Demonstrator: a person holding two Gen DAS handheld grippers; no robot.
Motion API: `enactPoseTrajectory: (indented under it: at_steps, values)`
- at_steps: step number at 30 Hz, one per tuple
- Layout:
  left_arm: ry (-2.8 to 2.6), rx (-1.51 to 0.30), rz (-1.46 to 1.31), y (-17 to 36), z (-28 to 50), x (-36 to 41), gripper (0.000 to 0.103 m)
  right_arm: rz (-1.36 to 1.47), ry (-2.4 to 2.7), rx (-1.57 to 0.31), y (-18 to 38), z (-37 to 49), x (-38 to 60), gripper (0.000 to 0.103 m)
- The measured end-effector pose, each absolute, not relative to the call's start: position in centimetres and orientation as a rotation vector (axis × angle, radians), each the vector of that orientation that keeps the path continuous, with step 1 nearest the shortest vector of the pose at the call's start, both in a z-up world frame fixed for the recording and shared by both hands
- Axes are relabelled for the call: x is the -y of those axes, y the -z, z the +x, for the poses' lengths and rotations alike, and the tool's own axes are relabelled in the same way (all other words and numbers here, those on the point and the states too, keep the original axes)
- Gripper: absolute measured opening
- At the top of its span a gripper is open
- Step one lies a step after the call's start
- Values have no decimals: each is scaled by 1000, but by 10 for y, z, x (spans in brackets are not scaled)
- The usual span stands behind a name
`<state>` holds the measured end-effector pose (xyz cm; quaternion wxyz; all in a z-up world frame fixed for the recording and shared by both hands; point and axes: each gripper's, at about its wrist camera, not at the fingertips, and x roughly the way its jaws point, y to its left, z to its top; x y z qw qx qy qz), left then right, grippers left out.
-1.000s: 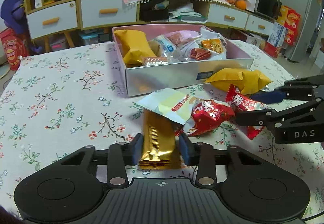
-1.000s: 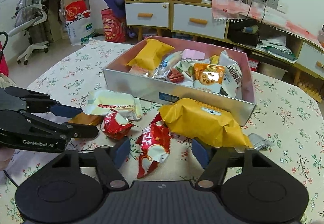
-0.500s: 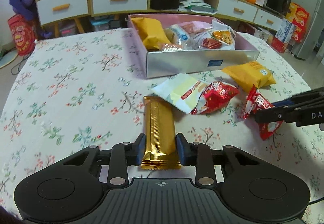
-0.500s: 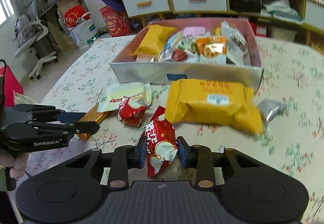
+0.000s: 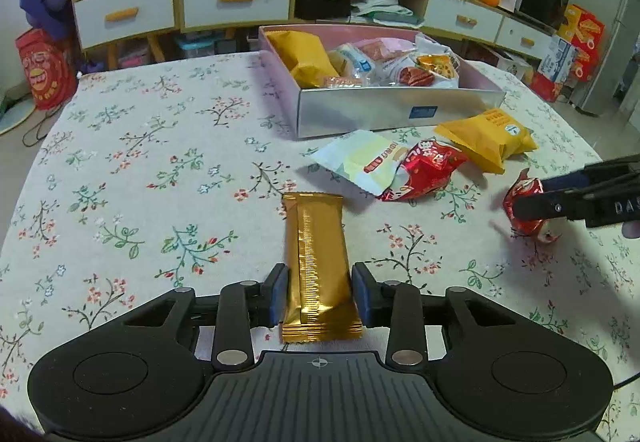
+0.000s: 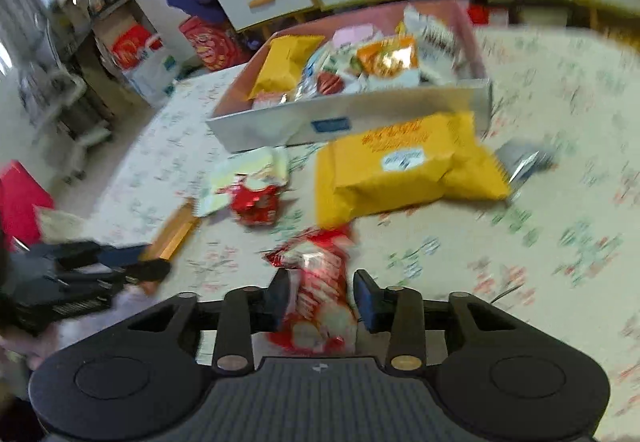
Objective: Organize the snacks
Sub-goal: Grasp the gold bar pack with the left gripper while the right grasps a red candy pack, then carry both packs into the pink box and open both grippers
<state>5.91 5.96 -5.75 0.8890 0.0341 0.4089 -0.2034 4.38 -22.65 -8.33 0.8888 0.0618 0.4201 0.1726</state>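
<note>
From the left wrist view, the left gripper has its two blue pads pressed on the sides of the gold bar. The bar's long way points straight out from the claw, toward the far side of the table. The snack box sits ahead and a little to the right, well apart from the bar. So I think the left claw must carry the bar forward and to the right to reach it. Between them lie a pale packet and a red wrapper, touching each other. A yellow bag lies just beside the box. The right gripper comes in from the right with a red snack in it. The letters "DAS" show on its side.

The right wrist view is blurry. The right gripper has its pads closed on a red and white snack, which points away from the claw. The snack box is ahead and up. The big yellow bag lies between the claw and the box. I think the right claw is nearer the box. The bag has red writing and a white label, too blurry to read. The left gripper is low on the left, holding the gold bar.
</note>
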Motion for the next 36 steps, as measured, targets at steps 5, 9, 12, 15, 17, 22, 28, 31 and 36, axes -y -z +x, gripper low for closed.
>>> enactPoseTrajectory:
  at_steps: [5, 9, 12, 15, 17, 22, 28, 31, 36]
  values:
    - [429, -837, 91, 60, 61, -51, 49, -5, -348, -794, 79, 35, 213, 43]
    - [429, -813, 139, 64, 57, -44, 55, -71, -344, -776, 80, 37, 207, 44]
    - [428, -803, 180, 65, 56, -40, 59, -123, -333, -781, 83, 39, 201, 43]
    - [422, -804, 178, 65, 57, -39, 59, -128, -325, -795, 87, 40, 199, 37]
    - [419, -805, 177, 66, 58, -39, 59, -130, -322, -800, 89, 40, 199, 35]
    - [407, -809, 172, 65, 60, -38, 56, -124, -317, -817, 93, 40, 200, 24]
    - [396, -810, 174, 63, 61, -37, 30, -118, -319, -815, 91, 40, 200, 2]
    - [369, -818, 158, 60, 65, -39, 27, -112, -307, -818, 90, 42, 198, 0]
    - [345, -800, 116, 50, 68, -45, 26, -81, -282, -804, 83, 47, 196, 0]
